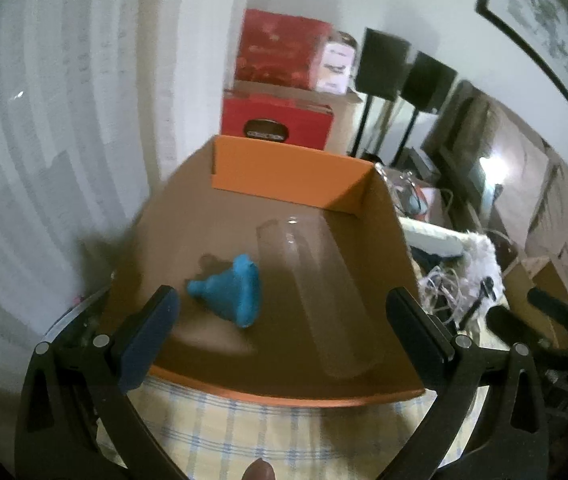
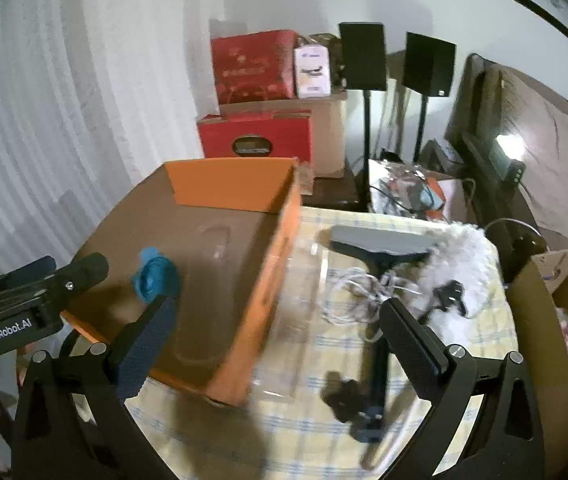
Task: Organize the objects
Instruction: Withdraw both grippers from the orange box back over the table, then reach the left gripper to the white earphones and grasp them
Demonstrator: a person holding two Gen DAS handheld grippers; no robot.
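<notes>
So my left claw (image 1: 279, 316) and right claw (image 2: 279, 320) both gape empty, the blue funnel (image 1: 229, 290) and clear tube (image 1: 320, 296) boxed, the squeegee (image 2: 380, 252) and cables (image 2: 356, 292) left on the tabletop (image 2: 364, 440).

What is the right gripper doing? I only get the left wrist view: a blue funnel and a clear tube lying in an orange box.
Observer: The right gripper is open, with nothing between its fingers.
Operator: Is anything lying outside the box?
Observer: A long black-handled tool with a flat grey head lies on the checked cloth, right of the orange box, among white cords.
Operator: Where does my left gripper sit from there?
Observer: The left gripper is at the box's near-left corner, beside the blue funnel.
</notes>
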